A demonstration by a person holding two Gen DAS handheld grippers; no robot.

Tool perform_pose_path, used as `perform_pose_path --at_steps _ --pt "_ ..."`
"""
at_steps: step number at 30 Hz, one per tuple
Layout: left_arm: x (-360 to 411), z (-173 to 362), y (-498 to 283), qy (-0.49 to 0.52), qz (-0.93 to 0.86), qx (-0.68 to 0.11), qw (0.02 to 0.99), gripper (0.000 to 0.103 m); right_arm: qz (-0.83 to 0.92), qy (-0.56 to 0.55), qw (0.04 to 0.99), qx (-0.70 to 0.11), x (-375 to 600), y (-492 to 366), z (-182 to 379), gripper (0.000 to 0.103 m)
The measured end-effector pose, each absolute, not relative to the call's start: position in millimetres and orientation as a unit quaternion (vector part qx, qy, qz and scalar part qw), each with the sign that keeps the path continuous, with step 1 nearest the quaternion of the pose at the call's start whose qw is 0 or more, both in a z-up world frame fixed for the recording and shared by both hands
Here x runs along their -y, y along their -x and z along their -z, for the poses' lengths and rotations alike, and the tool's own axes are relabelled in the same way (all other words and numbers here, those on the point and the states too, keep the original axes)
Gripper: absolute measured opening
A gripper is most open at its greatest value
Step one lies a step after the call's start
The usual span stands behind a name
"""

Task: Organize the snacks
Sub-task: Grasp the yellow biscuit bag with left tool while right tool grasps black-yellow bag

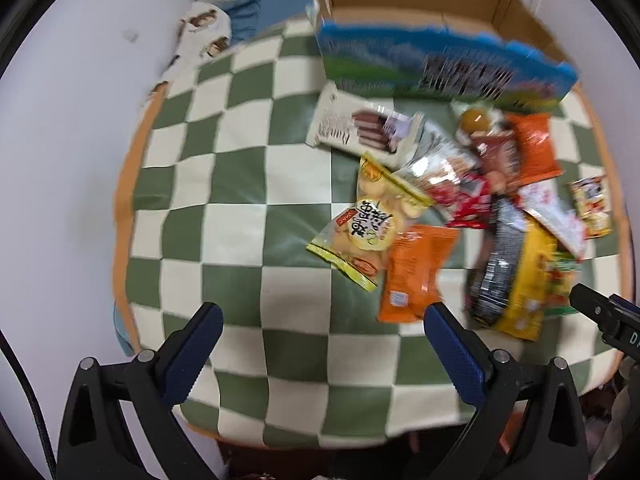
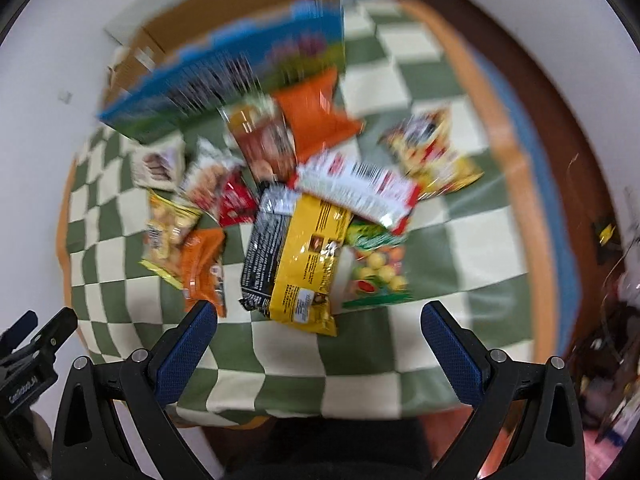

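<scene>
A pile of snack packets lies on a green-and-cream checked cloth (image 1: 240,240). It holds a yellow biscuit bag (image 1: 366,224), an orange packet (image 1: 414,272), a white wafer pack (image 1: 360,128) and a yellow-and-black bag (image 2: 304,264). An open cardboard box (image 1: 420,8) with a blue-green printed front stands behind the pile; it also shows in the right wrist view (image 2: 224,64). My left gripper (image 1: 324,320) is open and empty, above the cloth just near the orange packet. My right gripper (image 2: 320,320) is open and empty, just in front of the yellow-and-black bag.
The cloth covers a round table with an orange rim (image 2: 508,128). White walls (image 1: 60,160) stand at the left. Folded blue fabric (image 1: 248,20) lies at the far left corner. Dark clutter (image 2: 612,280) sits off the table's right side. Both views are motion-blurred.
</scene>
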State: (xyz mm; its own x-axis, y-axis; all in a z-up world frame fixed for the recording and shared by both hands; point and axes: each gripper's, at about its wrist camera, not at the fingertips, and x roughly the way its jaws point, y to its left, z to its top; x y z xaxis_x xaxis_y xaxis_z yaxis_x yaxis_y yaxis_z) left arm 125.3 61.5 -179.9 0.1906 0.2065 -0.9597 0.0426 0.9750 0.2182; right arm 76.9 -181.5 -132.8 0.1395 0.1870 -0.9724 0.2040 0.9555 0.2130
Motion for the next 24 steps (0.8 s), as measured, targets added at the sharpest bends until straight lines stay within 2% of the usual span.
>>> perform_pose_path --at_steps 3,11,12,13,14,16,20,24 --pt "-61 210 -148 -0.134 -0.039 -0.638 0.757 0.103 0.008 -0.166 0.714 -0.68 171 -97 179 0.103" --pt "-22 277 -191 -0.253 0.073 -0.645 0.717 0.103 0.02 -0.194 0.678 -0.709 147 -122 252 0.103" --pt "-19 284 -193 -0.265 0.086 -0.645 0.711 0.1 0.027 -0.194 0.674 -0.712 144 -123 258 0.103" --pt "-18 289 -195 -0.27 0.091 -0.647 0.707 0.086 0.03 -0.198 0.673 -0.713 142 -125 264 0.103" --pt "-19 293 -198 -0.265 0.092 -0.654 0.703 0.071 0.029 -0.201 0.671 -0.713 140 -126 268 0.102" --pt "-33 300 -204 -0.214 0.09 -0.678 0.698 0.061 0.036 -0.195 0.67 -0.715 133 -128 277 0.099" --pt "-72 294 -202 -0.12 0.049 -0.692 0.71 0.06 0.047 -0.169 0.668 -0.723 120 -133 285 0.087" --pt "-125 297 -181 -0.022 -0.008 -0.716 0.697 0.06 0.03 -0.13 0.675 -0.726 106 -126 291 0.086"
